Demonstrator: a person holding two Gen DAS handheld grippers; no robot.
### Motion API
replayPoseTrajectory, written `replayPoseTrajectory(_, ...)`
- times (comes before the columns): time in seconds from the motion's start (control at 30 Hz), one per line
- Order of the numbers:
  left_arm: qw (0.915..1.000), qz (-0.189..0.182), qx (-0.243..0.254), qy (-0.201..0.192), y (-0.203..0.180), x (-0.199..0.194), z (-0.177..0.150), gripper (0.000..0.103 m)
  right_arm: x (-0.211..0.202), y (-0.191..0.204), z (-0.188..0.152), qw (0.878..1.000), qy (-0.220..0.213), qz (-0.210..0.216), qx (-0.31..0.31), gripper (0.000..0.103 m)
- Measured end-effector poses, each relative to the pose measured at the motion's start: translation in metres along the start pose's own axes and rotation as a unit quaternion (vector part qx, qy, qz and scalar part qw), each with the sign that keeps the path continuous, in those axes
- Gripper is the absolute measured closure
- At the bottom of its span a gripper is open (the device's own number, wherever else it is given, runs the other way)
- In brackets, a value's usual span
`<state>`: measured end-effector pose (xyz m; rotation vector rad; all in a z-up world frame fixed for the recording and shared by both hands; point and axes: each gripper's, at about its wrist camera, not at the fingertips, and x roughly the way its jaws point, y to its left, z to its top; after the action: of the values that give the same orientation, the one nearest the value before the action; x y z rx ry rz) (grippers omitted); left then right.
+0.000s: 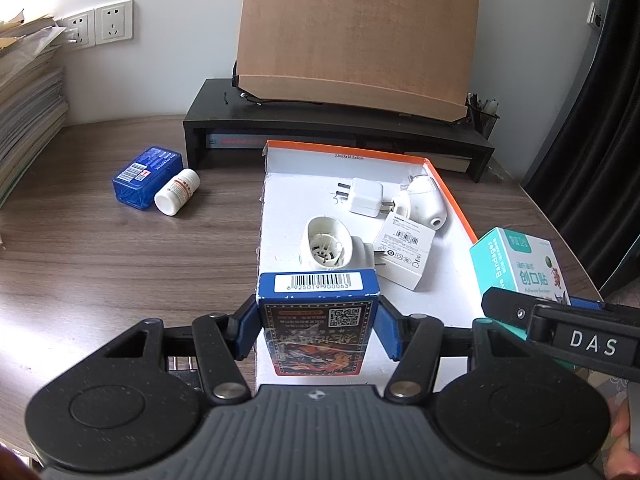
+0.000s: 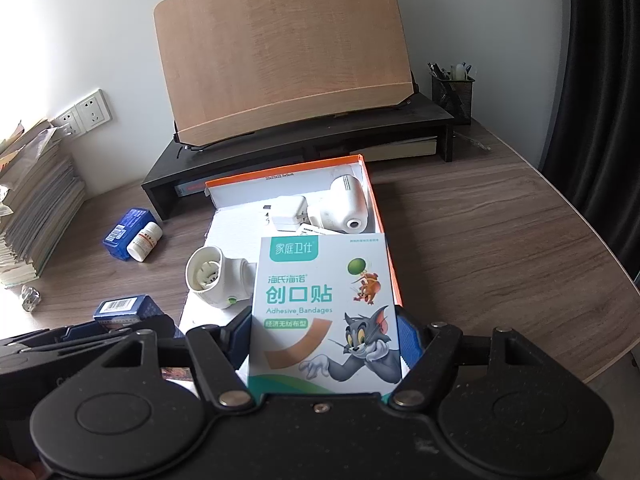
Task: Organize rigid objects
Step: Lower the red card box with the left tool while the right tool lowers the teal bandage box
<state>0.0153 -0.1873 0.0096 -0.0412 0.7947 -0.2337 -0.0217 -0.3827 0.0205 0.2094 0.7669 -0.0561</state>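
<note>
My left gripper [image 1: 318,330] is shut on a blue card box [image 1: 318,312] with a barcode on top, held over the near edge of the orange-rimmed white box [image 1: 454,196]. My right gripper [image 2: 324,344] is shut on a white and teal adhesive bandage box [image 2: 324,308], held over the near right part of the same white box [image 2: 380,224]. The bandage box also shows in the left wrist view [image 1: 516,264], and the card box in the right wrist view [image 2: 128,308]. Inside the white box lie a white charger [image 1: 366,196], white plug-in devices [image 1: 326,248] and a small white carton [image 1: 404,252].
A blue plastic case [image 1: 146,178] and a white pill bottle [image 1: 176,192] lie on the wooden desk left of the box. A black monitor stand [image 1: 332,120] with a wooden board is behind. Stacked papers [image 1: 28,112] stand at far left, a pen holder [image 2: 452,92] at back right.
</note>
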Motion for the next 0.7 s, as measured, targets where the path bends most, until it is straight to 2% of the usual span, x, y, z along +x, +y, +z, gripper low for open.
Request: replayPoseTrajectory(0.7, 1.0, 0.001, -0.003, -0.003, -0.0003, -0.002, -0.0004, 0.044, 0.0017, 0.0003, 0.0014, 1.0, 0.001, 0.001, -0.002, 0.019)
